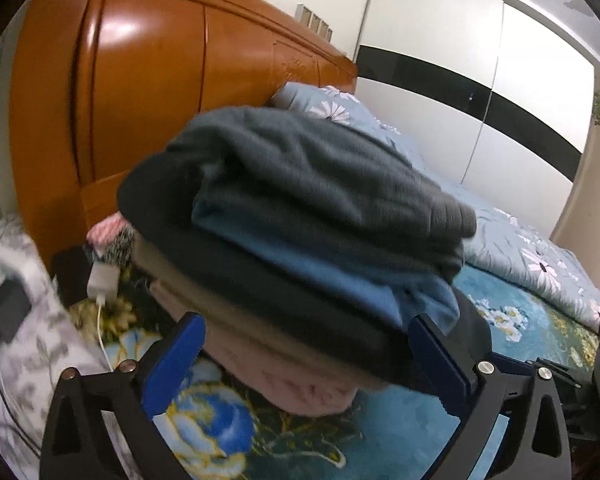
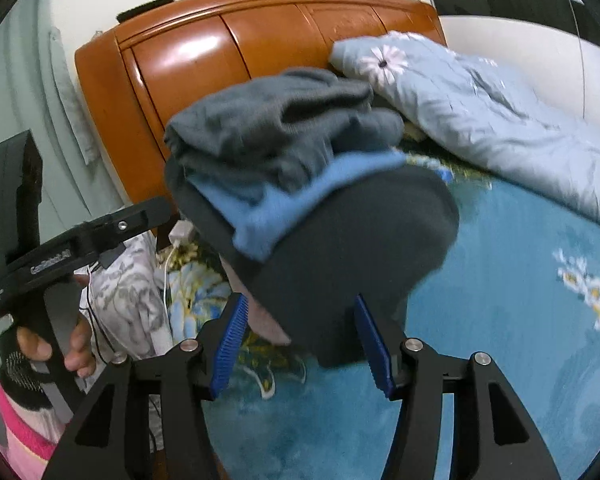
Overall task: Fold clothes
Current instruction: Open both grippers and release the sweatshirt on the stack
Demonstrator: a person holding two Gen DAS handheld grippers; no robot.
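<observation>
We've got both tools wide, left tool (image 1: pixel 300 356) and right tool (image 2: pixel 300 344), straddling the folded clothes stack (image 1: pixel 300 232) on the bed (image 2: pixel 520 340); its loose grey top layer at 12 o'clock could slide off if nudged.

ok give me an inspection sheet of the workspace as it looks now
Surface: bed with a teal floral cover.
Job's things: stack of folded clothes, grey knit on top, then blue, dark and pink layers.
Clutter: crumpled pale blue floral quilt; grey patterned pillow; white charger.
Grippers: left gripper open, jaws either side of the stack's lower layers; right gripper open around the dark layer's edge. Contact unclear.
Cables: white lead from the charger; dark wires over the pillow.
Surroundings: orange wooden headboard; white wardrobe with a black band.
</observation>
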